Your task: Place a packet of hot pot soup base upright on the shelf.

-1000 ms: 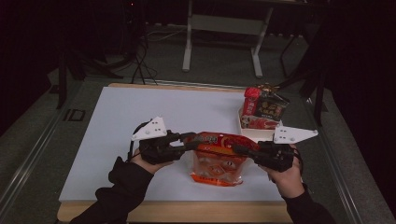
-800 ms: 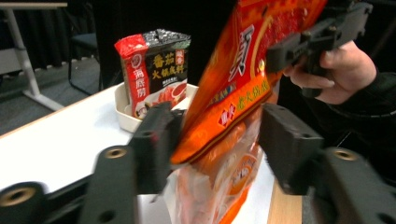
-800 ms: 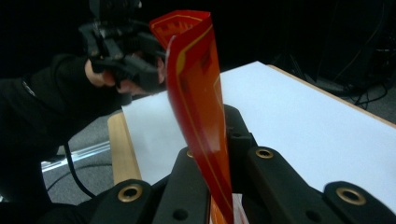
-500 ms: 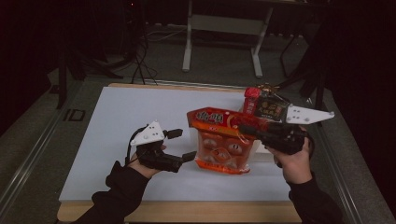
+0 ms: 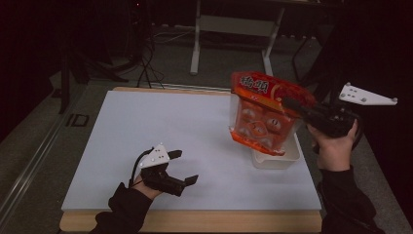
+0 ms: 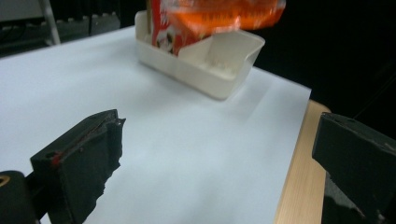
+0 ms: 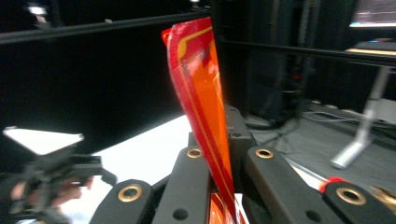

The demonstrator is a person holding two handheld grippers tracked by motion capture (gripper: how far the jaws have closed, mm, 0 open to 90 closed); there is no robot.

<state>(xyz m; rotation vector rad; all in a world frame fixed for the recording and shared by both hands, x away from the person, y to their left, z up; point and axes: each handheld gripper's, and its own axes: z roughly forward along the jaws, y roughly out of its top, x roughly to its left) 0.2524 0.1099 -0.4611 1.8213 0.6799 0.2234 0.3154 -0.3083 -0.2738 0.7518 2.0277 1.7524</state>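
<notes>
The orange snack bag [image 5: 265,114] hangs just above the white tray [image 5: 276,157], pinched at its top edge by the right hand-held gripper [image 5: 292,104], while the left hand-held gripper [image 5: 184,167], jaws just opened and empty, rests well left of the tray, so lowering it in remains.

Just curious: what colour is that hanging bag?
Orange-red bag, with clear panels; best in the high view.
</notes>
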